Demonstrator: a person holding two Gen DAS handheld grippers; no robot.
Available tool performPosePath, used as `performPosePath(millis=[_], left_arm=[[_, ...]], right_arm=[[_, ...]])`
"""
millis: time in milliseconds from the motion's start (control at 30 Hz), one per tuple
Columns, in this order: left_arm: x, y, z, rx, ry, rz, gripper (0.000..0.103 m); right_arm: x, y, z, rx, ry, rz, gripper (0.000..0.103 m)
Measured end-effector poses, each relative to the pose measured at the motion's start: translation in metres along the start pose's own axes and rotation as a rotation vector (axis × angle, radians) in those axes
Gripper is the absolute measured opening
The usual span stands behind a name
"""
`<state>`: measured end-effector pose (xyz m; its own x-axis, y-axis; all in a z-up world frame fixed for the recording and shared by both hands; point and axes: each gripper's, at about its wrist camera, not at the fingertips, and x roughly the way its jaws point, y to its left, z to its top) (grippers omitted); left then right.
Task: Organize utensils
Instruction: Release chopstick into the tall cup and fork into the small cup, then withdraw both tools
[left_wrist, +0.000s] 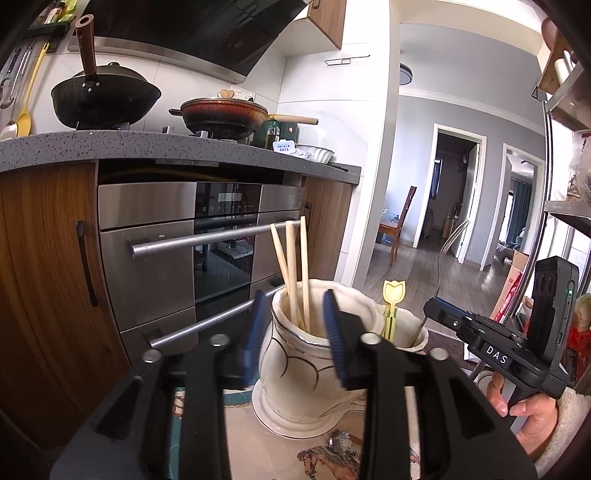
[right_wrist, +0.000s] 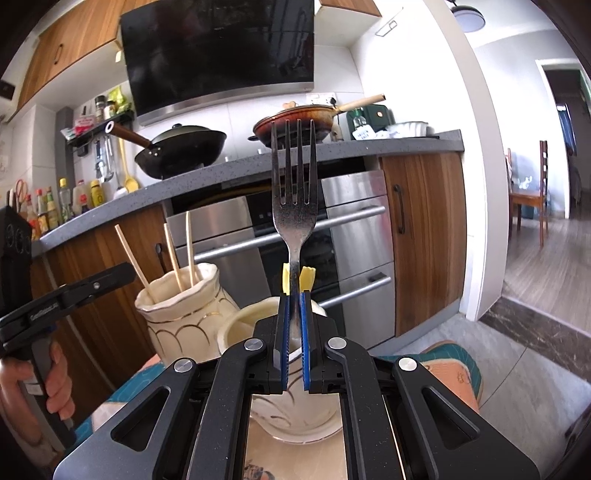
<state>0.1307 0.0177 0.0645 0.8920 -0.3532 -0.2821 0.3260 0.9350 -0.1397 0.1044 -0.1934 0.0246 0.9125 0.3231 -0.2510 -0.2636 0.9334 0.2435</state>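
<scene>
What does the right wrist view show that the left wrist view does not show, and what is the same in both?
Only the right wrist view shows the fork, upright, clamped in the shut right gripper, and the bottles on the counter. Only the left wrist view shows the open left gripper with nothing between its pads, and the horse picture. Both show the chopsticks in the left vase, the wok and the oven.

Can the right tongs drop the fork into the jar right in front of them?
Probably yes: the right tongs hold the fork upright just above that jar's open mouth, with only a yellow utensil inside.
</scene>
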Motion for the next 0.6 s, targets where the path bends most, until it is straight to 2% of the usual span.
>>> performPosePath(millis=[67, 100, 600], left_arm=[[-0.004, -0.002, 0.000, 0.000, -0.014, -0.005, 0.052], [-0.006, -0.003, 0.000, 0.002, -0.021, -0.005, 0.053], [-0.012, -0.002, -0.003, -0.001, -0.005, 0.003, 0.053]], right_arm=[[0.000, 0.000, 0.000, 0.000, 0.007, 0.000, 0.006], [0.000, 0.000, -0.001, 0.003, 0.012, -0.002, 0.006], [-0.002, -0.007, 0.000, 0.046, 0.028, 0.000, 0.008]])
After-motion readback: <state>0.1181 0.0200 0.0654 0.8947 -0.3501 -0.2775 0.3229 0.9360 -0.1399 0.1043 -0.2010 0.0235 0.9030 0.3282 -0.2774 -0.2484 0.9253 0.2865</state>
